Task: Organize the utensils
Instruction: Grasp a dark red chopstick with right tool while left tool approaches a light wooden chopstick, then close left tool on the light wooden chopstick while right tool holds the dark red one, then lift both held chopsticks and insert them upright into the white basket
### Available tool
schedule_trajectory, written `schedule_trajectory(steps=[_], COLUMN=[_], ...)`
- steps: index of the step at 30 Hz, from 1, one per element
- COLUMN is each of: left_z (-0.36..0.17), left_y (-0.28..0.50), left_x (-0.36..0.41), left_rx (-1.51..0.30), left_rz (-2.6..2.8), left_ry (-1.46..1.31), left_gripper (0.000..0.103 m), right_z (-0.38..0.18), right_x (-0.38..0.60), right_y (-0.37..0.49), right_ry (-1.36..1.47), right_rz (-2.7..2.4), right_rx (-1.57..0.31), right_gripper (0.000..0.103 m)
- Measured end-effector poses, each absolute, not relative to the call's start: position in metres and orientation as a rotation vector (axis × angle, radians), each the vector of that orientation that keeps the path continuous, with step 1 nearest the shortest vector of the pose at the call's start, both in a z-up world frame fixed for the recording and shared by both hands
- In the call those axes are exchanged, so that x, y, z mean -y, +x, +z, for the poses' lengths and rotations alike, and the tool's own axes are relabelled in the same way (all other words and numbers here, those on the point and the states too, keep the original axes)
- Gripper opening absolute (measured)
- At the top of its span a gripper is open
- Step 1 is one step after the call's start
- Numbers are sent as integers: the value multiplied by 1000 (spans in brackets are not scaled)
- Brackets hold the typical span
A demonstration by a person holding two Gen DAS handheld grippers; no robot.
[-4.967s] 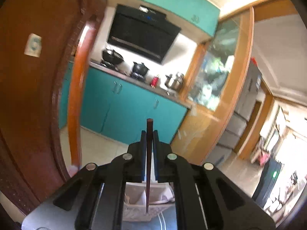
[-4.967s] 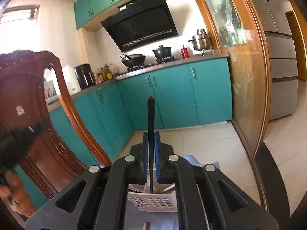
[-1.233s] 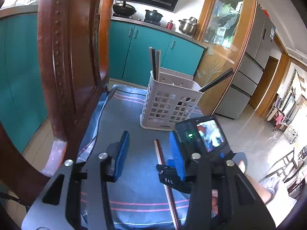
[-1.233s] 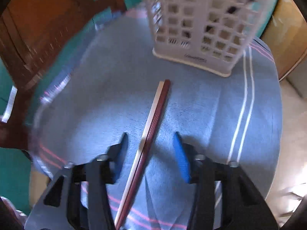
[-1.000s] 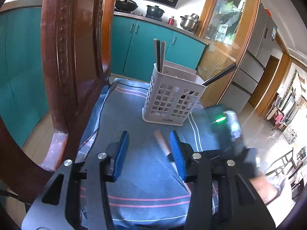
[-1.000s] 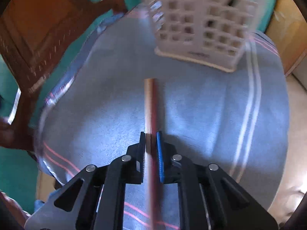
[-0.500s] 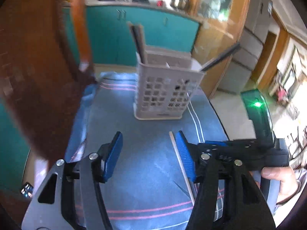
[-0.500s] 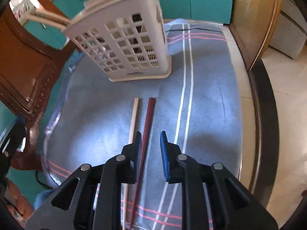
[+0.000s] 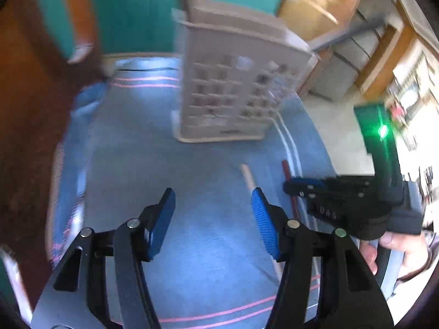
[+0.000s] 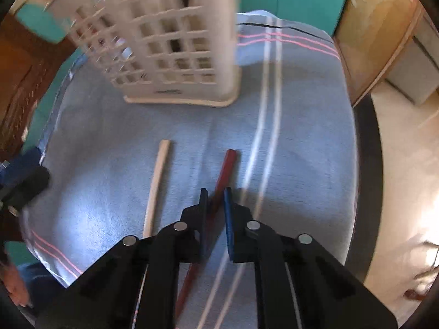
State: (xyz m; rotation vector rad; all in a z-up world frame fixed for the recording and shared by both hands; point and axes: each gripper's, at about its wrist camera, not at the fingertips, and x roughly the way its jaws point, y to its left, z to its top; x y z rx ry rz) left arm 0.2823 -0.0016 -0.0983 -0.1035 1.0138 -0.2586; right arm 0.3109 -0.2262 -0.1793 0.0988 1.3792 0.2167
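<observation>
A white slotted utensil basket (image 9: 233,87) (image 10: 170,41) stands on the blue cloth with dark chopsticks in it. A pale chopstick (image 10: 156,186) (image 9: 248,176) and a dark red chopstick (image 10: 223,175) (image 9: 286,171) lie on the cloth in front of it. My right gripper (image 10: 214,197) is low over the red chopstick, its jaws narrowly apart with the stick between them; it also shows in the left wrist view (image 9: 299,186). My left gripper (image 9: 212,205) is open and empty, just left of the pale chopstick.
The blue striped cloth (image 10: 301,109) covers a small round table; its edge drops off on the right. A carved brown wooden chair (image 9: 33,109) stands close on the left. Teal cabinets (image 9: 131,8) lie behind the basket.
The two chopsticks have been spread apart. My right gripper has come down around the red one. My left gripper has swung right toward the pale one, still open.
</observation>
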Motion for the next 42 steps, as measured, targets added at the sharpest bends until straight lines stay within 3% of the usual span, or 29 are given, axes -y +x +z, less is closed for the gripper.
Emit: schedule_trajectory(steps=[11,12,15,16,24,26,28,29,33,42], left_z=[-141,-146,-149,-150,-154,-154,-153,-153,-133,-39], left_y=[329,330,329,328,324,323,324,323,317,257], left_x=[50,51,47,44,47,49,47,43,31,20], left_rx=[-1184,-1195,-1182,-1178,-1150,-1138,-1128,-1126,-1062,-781], left_rz=[-272,-261,-202,-187,-184,-177,-166,-162,-136,-140], left_ry=[-1,3,18,16,60,70,68,51,39,24], left_gripper=[59,56,35,34,40,35,17,16,8,7], right_z=[-166,-165,-164,-166,-186,-186,-186,-184,-161,-77], right_x=[306,310,307,301,235,228,226,228,234,246], right_y=[317,317,317,312,324,323,322,321,314,267], right_ry=[334,351,372,367,138,94,99,127,167,226], right_rz=[133,135,172,182,167,148,156,177,208,337], right_rx=[-1329,-1317,-1285,-1283,-1332,-1321,-1312,-1305,-1238,-929], right_gripper=[19,19,19,19,23,23,11,10,9,8])
